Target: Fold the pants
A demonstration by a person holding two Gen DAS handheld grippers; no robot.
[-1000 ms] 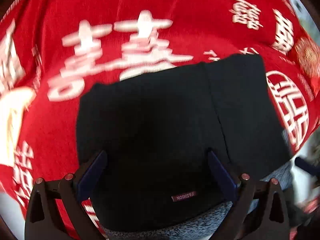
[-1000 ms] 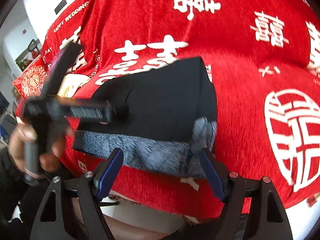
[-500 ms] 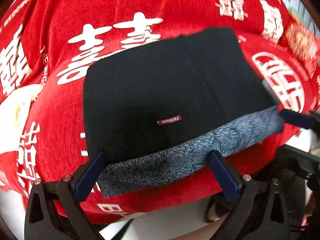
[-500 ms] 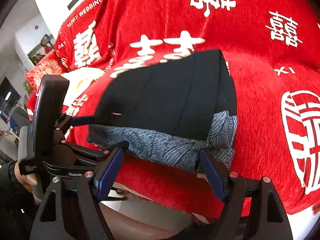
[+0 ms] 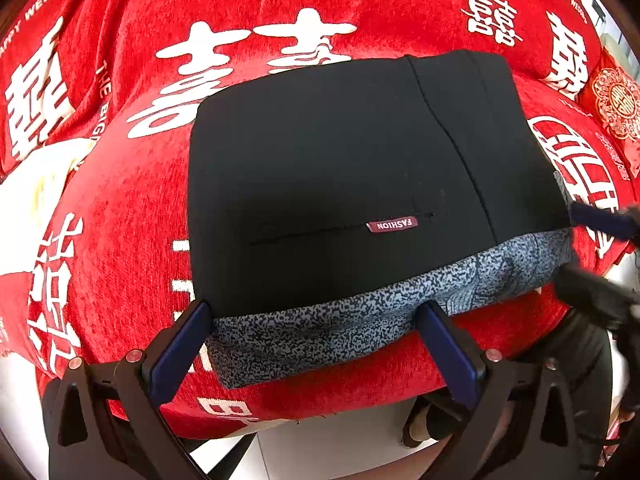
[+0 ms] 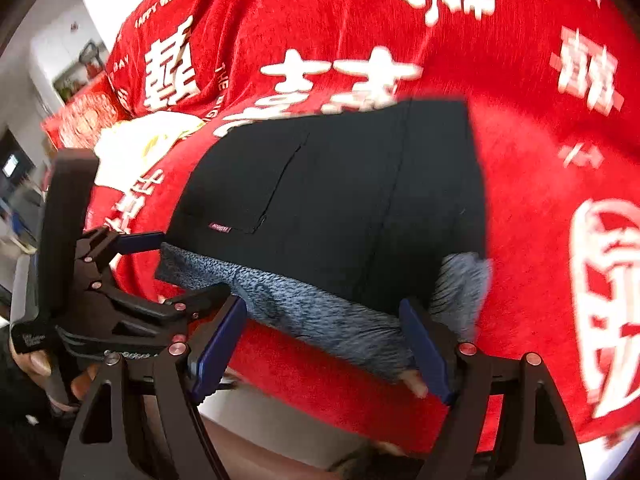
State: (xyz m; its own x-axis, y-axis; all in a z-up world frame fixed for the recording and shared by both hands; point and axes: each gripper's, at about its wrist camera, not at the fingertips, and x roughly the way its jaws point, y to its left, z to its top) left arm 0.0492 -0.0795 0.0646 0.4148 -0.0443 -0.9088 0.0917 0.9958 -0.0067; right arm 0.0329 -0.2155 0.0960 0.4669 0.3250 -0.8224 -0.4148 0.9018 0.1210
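Pants lie folded near the table's front edge, both grippers spread and empty

Pants [image 5: 360, 184], black with a small "FASHION" label [image 5: 392, 225], lie as a squarish folded stack on the red cloth [image 5: 280, 12] that covers the table. A speckled grey lining band [image 5: 360, 320] shows along the stack's near side, just short of where the cloth drops over the front of the table. The stack looks flat and squared, so the fold appears largely made; what remains is probably a final tidy or one more fold.

The left gripper [image 5: 316, 344] hangs just off the near-left part of the grey band with its blue fingers [image 5: 180, 348] spread wide, one at the band's left corner and the other further along it, nothing pinched between them. The right gripper [image 6: 324, 344] sits off the near-right part of the band, equally wide apart and empty; its right finger overlaps the fluffy grey corner in the view, but whether it touches cannot be told. Both stand at the near edge likely because that hem is the free edge to lift or smooth.

Beyond the pants' left side a pale yellowish patch [image 6: 152, 140] lies on the cloth, well apart from the stack. A red cushion [image 5: 616, 108] sits off beyond the far right of the pants. Nothing rests on the stack. The grippers themselves are close neighbours at the band, so crowding each other is the main hindrance.
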